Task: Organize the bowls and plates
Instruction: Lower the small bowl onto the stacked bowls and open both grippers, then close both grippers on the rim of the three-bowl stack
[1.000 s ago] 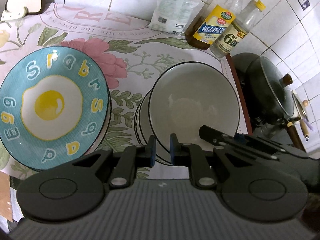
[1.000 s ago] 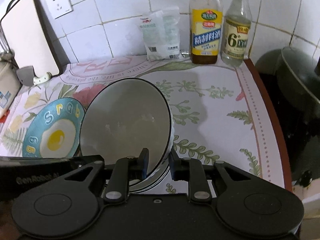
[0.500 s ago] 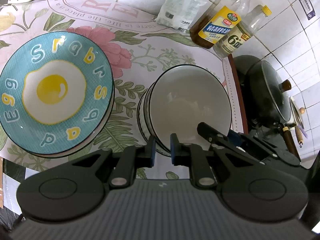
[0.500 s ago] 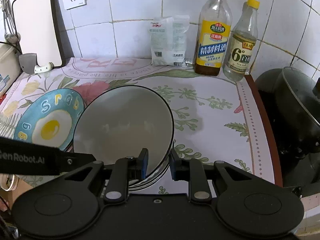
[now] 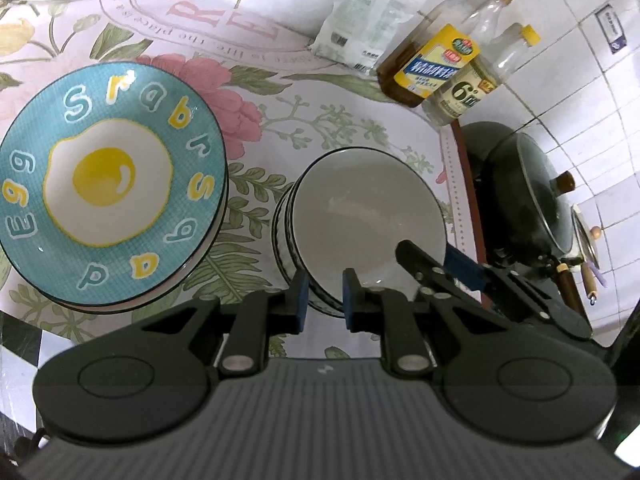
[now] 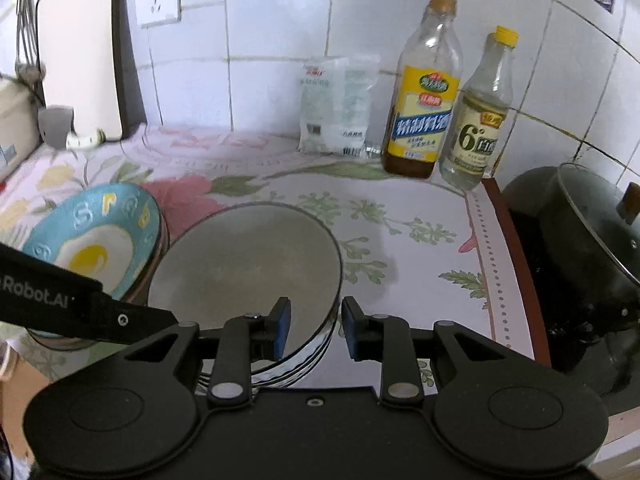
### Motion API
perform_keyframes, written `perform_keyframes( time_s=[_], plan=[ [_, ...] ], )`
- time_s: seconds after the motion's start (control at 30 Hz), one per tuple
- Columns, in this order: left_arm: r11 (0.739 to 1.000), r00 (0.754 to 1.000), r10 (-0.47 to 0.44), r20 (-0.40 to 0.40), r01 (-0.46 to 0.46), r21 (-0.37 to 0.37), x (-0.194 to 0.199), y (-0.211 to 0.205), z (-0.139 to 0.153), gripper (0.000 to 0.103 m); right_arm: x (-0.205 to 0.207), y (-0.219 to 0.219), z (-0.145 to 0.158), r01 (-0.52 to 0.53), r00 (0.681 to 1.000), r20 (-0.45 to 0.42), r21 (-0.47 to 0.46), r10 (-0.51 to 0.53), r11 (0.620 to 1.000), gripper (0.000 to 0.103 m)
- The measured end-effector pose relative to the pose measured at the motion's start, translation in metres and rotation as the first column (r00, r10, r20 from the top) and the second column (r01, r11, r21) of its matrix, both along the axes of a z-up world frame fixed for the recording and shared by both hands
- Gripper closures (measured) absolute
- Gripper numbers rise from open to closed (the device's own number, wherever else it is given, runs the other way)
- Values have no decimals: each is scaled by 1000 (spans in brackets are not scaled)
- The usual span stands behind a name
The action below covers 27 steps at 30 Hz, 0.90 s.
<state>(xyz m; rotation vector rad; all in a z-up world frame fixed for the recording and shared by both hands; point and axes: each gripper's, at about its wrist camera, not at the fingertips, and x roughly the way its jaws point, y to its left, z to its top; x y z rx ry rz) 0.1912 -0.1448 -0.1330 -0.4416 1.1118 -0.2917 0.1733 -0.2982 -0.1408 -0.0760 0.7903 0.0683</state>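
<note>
A white bowl with a dark rim (image 5: 368, 220) (image 6: 248, 264) rests on top of a stack of like bowls (image 5: 282, 236) on the floral cloth. My left gripper (image 5: 324, 300) straddles the near rim; its jaws are opening and the pads look slightly off the bowl. My right gripper (image 6: 316, 328) straddles the right-hand rim, jaws also opening, with a clear gap at the left pad. Each gripper shows in the other's view: the right gripper (image 5: 440, 264), the left gripper (image 6: 80, 304). A stack of blue egg plates (image 5: 108, 184) (image 6: 96, 240) stands left of the bowls.
Two bottles (image 6: 424, 104) (image 6: 480, 120) and a white bag (image 6: 340, 108) stand at the tiled back wall. A dark wok with a lid (image 6: 580, 248) sits past the counter's brown right edge (image 6: 516, 248). A white board (image 6: 80, 52) leans at the back left.
The white bowl has tipped from steeply tilted to nearly level and settled onto the stack. Both grippers' jaws have widened a little around its rim.
</note>
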Motion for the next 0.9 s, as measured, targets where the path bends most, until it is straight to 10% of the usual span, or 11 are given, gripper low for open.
perform_keyframes(
  time_s=[0.47, 0.9],
  plan=[
    [992, 969, -97, 228, 113, -57, -38, 16, 26, 79, -67, -27, 50, -148, 970, 200, 50, 135, 988, 57],
    [986, 899, -156, 410, 167, 10, -73, 10, 13, 67, -99, -23, 14, -170, 954, 260, 51, 151, 984, 33]
  ],
)
